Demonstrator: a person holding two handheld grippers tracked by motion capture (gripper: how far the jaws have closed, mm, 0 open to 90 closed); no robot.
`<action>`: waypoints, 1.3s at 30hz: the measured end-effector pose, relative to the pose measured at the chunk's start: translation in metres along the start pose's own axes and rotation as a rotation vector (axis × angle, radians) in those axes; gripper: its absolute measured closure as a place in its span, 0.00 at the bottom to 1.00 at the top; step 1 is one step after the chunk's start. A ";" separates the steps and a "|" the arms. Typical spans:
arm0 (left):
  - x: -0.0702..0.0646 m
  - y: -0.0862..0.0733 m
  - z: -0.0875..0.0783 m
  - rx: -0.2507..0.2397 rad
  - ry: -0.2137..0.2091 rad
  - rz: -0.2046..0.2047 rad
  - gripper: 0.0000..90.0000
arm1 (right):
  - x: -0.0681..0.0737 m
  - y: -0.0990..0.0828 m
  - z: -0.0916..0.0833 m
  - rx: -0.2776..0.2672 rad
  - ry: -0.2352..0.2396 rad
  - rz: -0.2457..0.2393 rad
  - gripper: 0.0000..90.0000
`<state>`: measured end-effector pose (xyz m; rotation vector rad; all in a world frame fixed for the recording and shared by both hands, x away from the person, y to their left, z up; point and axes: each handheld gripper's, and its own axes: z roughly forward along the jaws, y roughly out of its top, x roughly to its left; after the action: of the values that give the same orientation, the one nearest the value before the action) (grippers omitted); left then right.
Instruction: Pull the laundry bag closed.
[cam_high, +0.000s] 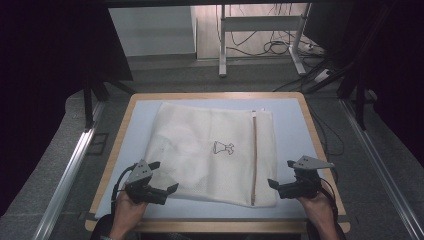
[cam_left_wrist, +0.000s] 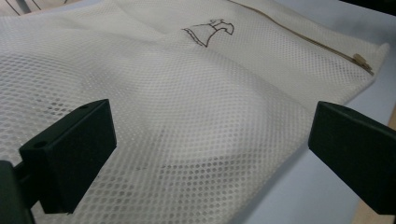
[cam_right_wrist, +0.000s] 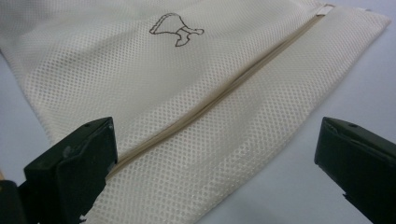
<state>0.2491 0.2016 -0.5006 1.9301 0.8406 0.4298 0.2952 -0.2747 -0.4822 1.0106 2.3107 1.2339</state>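
Between the spread fingers of the left gripper (cam_high: 159, 176): mesh laundry bag (cam_high: 210, 150), near-left corner, nothing pinched. Risk: closing low grabs one mesh layer, bag slides on the table (cam_high: 295, 125). Right gripper (cam_high: 280, 174), also released, straddles the zipper (cam_right_wrist: 219, 93) end; a clamp there could snag the teeth or miss the hem.

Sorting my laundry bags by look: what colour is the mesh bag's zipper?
The zipper is tan-beige, slightly darker than the cream mesh bag; it shows best in the right gripper view.
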 end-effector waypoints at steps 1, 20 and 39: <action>-0.002 0.000 0.000 0.004 0.003 0.007 0.01 | 0.001 0.000 -0.001 -0.002 -0.002 -0.003 0.00; -0.002 -0.002 0.007 0.072 0.072 0.011 0.01 | 0.009 -0.001 0.011 0.088 -0.016 -0.053 0.00; -0.004 -0.003 0.010 0.098 0.087 0.044 0.01 | 0.015 0.001 0.011 0.064 0.022 -0.062 0.01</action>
<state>0.2516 0.1933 -0.5081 2.0358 0.8914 0.5101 0.2920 -0.2572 -0.4873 0.9429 2.3936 1.1596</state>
